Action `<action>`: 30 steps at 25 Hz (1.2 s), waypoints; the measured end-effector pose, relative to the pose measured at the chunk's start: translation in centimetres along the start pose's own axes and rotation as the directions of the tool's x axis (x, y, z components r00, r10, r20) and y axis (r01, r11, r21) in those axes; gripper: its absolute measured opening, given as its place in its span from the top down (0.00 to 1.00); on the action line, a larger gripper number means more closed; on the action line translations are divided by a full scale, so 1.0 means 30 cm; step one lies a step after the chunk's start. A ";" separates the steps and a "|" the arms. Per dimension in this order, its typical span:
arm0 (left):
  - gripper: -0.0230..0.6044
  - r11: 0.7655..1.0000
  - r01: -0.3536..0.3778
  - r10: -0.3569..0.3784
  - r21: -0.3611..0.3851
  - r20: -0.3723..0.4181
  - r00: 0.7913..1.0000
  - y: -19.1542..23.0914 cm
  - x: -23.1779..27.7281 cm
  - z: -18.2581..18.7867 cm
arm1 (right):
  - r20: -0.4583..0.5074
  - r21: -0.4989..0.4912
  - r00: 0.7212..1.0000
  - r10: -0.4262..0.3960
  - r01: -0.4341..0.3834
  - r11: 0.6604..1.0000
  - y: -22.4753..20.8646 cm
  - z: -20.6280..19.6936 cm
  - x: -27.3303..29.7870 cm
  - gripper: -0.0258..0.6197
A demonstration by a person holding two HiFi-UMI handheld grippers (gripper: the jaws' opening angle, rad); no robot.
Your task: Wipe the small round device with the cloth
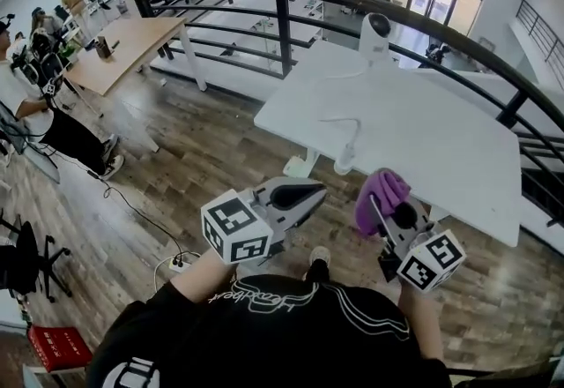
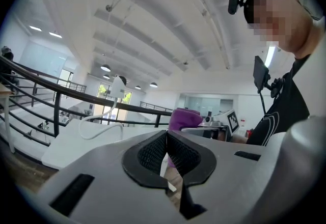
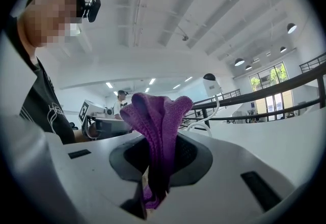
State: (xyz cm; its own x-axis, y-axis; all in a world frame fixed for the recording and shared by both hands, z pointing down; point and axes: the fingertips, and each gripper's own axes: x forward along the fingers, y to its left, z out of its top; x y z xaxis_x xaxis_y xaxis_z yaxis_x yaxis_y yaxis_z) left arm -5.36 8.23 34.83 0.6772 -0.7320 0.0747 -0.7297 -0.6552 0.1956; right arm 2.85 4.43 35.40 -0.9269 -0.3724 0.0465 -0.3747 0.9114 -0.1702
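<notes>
- Cloth (image 3: 155, 116): purple and bunched, clamped between the jaws of the right gripper (image 3: 160, 159), with a rounded wad standing out beyond the tips and a tail hanging down behind them.
- Left gripper (image 2: 166, 151): jaws together, nothing between them, pointing level towards the counter (image 1: 414, 130).
- Both grippers sit side by side in front of the person's chest, short of the counter's near edge and above the wooden floor (image 1: 176, 166); neither touches the counter.
- Small round device (image 1: 377, 32): white with a dark face, upright at the far edge of the white counter, just in front of the dark curved railing (image 1: 282, 3), well apart from the cloth.
- White cable (image 1: 348, 126): runs from the device across the counter top and drops over the near edge.
</notes>
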 end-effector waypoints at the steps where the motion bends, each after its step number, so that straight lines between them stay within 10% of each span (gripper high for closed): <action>1: 0.95 1.000 -0.002 0.002 -0.002 -0.003 1.000 0.041 0.034 0.012 | 0.004 0.002 1.000 0.001 -0.001 1.000 -0.050 0.016 0.024 0.87; 14: 0.83 0.995 -0.078 0.082 0.067 -0.059 0.995 0.604 0.477 0.148 | -0.006 -0.003 1.000 0.028 -0.028 1.000 -0.649 0.158 0.329 0.87; 30: 0.74 0.966 0.052 0.023 0.254 -0.284 0.959 1.008 0.618 0.110 | 0.020 0.023 0.990 -0.136 0.136 0.990 -0.782 0.205 0.491 0.87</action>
State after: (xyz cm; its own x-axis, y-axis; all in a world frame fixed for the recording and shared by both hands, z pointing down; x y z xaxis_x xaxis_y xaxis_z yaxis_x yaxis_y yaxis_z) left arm -15.17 -25.78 38.90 0.6594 -0.6636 0.3533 -0.6934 -0.7184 -0.0554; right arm -1.90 -23.51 34.03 -0.8666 -0.4965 0.0495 -0.4965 0.8481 -0.1847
